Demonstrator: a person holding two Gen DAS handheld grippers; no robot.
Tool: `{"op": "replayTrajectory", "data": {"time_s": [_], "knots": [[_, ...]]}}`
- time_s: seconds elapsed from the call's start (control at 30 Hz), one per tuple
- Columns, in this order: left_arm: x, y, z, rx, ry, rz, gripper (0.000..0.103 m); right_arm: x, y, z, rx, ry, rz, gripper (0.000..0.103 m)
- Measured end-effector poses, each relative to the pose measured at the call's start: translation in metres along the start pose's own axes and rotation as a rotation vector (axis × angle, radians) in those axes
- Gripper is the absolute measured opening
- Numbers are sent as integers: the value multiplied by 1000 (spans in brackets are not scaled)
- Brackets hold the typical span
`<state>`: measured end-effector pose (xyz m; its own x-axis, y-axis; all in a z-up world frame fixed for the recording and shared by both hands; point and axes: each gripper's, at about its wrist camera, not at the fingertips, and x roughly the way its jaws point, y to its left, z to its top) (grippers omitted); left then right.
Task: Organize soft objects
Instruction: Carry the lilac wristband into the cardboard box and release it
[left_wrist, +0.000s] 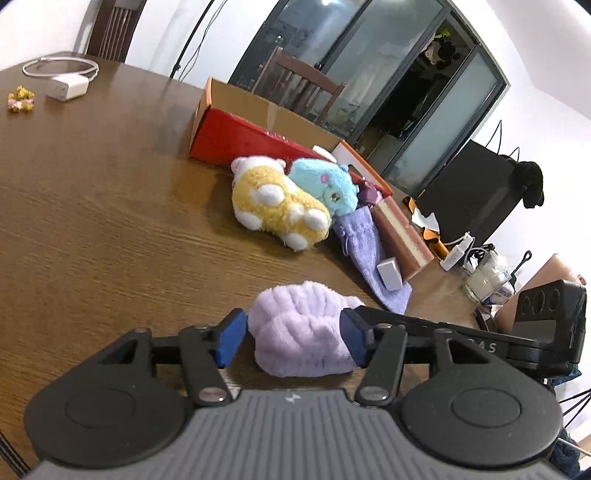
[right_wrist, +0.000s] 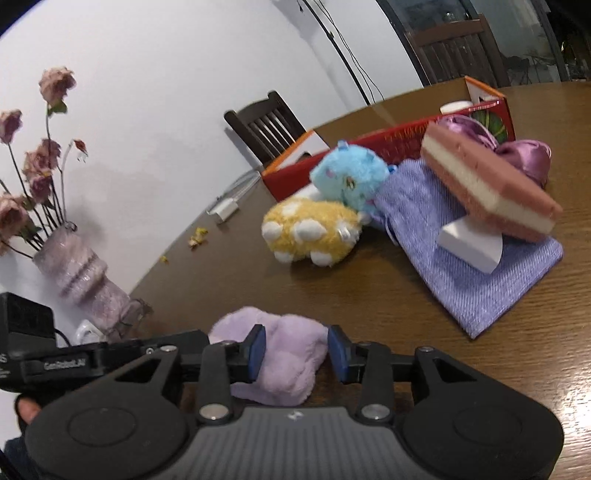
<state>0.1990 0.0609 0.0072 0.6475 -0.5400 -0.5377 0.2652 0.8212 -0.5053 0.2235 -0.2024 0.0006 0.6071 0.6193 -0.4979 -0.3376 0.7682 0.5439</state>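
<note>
A fluffy lilac cloth (left_wrist: 303, 328) lies on the brown table between the blue pads of my left gripper (left_wrist: 291, 339), whose jaws press its two sides. My right gripper (right_wrist: 295, 354) holds the other end of the same lilac cloth (right_wrist: 280, 362) between its pads. A yellow plush (left_wrist: 277, 203) and a blue plush (left_wrist: 325, 184) lie against an open red box (left_wrist: 236, 136). A purple woven pouch (left_wrist: 369, 254) lies beside them under a pink-and-white sponge (right_wrist: 491, 192). Purple satin pouches (right_wrist: 517, 155) sit behind the sponge.
A white block (right_wrist: 469, 243) rests on the pouch. A charger with its cable (left_wrist: 66, 86) and a small yellow scrunchie (left_wrist: 20, 99) lie far left. A vase of dried roses (right_wrist: 81, 273) stands at the table edge. A glass jar (left_wrist: 487, 280) and a power strip (left_wrist: 458, 251) are at the right.
</note>
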Motion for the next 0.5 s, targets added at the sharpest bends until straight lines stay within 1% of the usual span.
{"op": "replayTrajectory", "data": {"time_s": [0.03, 0.1, 0.13, 0.17, 0.23, 0.3, 0.33, 0.4, 0.5], "knots": [[2, 1, 0, -2, 6, -5, 41, 3, -1, -2, 5, 4, 7, 37], [6, 1, 2, 5, 12, 2, 35, 9, -7, -3, 50, 15, 44, 34], [7, 2, 3, 11, 11, 3, 33, 12, -9, -3, 64, 19, 56, 26], [8, 2, 6, 18, 6, 3, 31, 14, -11, -1, 69, 18, 71, 22], [10, 1, 15, 25, -9, -13, 28, 15, -10, 4, 69, 3, 74, 18], [13, -5, 34, 59, -41, -28, 27, 14, -7, 18, 34, -29, 70, 18], [15, -9, 46, 83, -65, -35, 27, 15, -3, 28, 5, -44, 59, 18], [19, -16, 76, 126, -116, -54, 27, 17, 5, 59, -75, -82, 49, 18], [33, -21, 144, 216, -223, -52, 27, 27, 12, 128, -162, -131, 69, 18]]}}
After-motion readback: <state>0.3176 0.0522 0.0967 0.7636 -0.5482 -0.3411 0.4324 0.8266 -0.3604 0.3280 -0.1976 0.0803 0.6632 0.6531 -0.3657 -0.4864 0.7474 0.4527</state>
